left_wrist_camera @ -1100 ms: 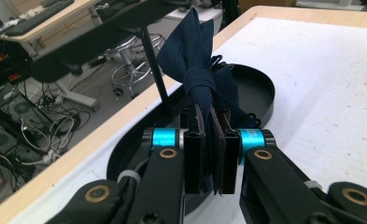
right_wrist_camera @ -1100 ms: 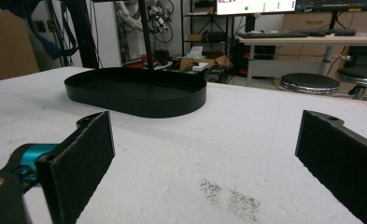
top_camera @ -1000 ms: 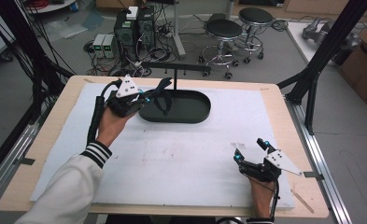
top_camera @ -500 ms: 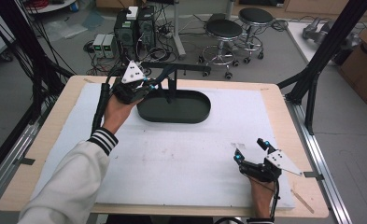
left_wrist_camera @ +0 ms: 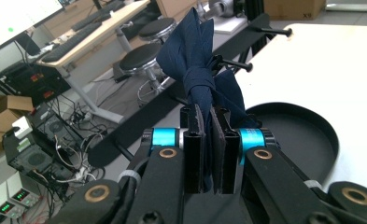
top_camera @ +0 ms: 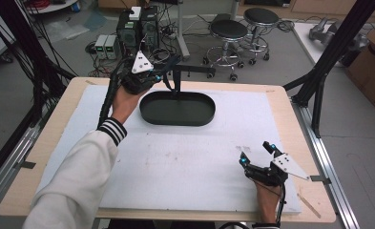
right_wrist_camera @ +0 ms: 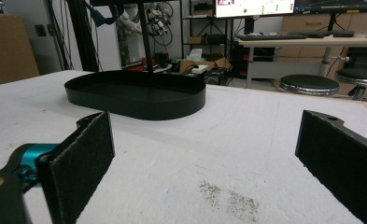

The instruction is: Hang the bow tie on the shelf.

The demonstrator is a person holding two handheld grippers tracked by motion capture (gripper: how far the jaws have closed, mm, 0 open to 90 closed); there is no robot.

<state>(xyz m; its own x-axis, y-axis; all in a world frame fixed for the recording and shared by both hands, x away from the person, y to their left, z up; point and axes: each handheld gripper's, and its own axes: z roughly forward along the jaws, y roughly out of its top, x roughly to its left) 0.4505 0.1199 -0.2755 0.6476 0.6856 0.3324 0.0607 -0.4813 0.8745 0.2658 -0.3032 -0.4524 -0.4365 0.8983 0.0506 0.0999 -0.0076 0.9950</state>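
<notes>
Cloth (left_wrist_camera: 197,70), dark blue and knotted, is pinched between our left gripper's (left_wrist_camera: 208,140) closed jaws above the black tray (top_camera: 178,109). Our right gripper (top_camera: 256,153) rests wide open near the table's (top_camera: 51,138) front edge.

Left forearm in a white sleeve with striped cuff, reaching forward from the bottom left, wrist raised. Left hand-held gripper (top_camera: 163,71) lifted at the far left of the desk (top_camera: 271,124), grey three-cornered plate on top, jaws pointing right — pressed nearly together on a fold of dark blue cloth (left_wrist_camera: 204,70). Right hand low at the near right corner, fist wrapped around the right hand-held gripper (top_camera: 256,153). Jaws spread wide — nothing between the pads (right_wrist_camera: 85,154), tips pointing away from the person.
</notes>
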